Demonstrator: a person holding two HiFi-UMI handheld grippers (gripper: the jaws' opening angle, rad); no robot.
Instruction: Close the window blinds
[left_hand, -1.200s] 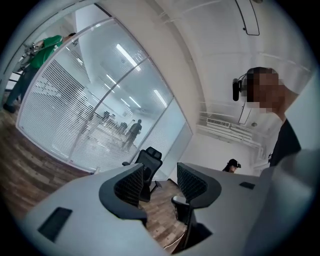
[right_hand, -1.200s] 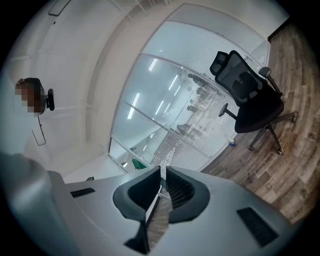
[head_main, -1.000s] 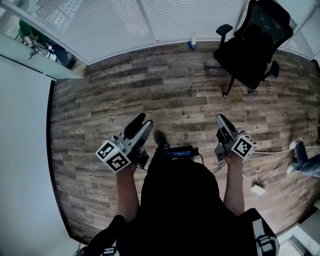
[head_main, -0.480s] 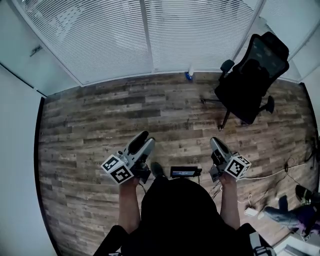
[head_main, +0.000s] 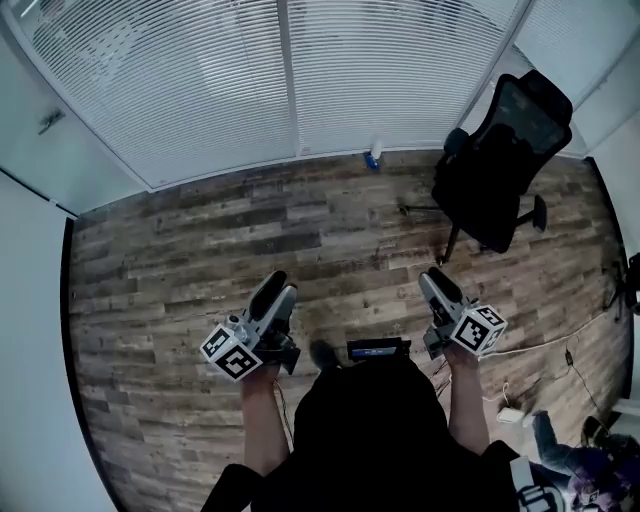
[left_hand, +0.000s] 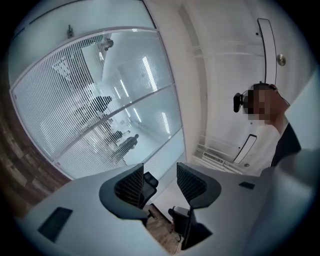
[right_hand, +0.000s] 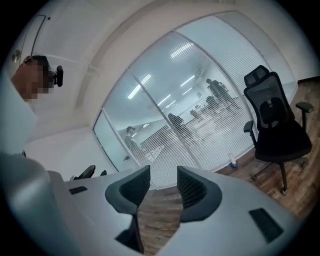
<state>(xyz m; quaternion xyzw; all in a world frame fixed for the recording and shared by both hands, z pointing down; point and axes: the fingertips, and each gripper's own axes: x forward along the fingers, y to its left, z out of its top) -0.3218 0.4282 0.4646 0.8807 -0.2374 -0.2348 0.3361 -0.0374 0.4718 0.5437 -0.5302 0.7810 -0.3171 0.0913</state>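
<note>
Standing apart with nothing between them, the jaws of the left gripper are held ready rather than shut on anything; those of the right gripper have just been opening and are likewise empty, presumably so that a cord or wand can be taken; both grippers are carried over the wooden floor, well short of the window blinds, which are hung along the floor's far edge; the slats are lowered yet tilted open, since figures are seen through them; an office chair is parked near the far right corner.
</note>
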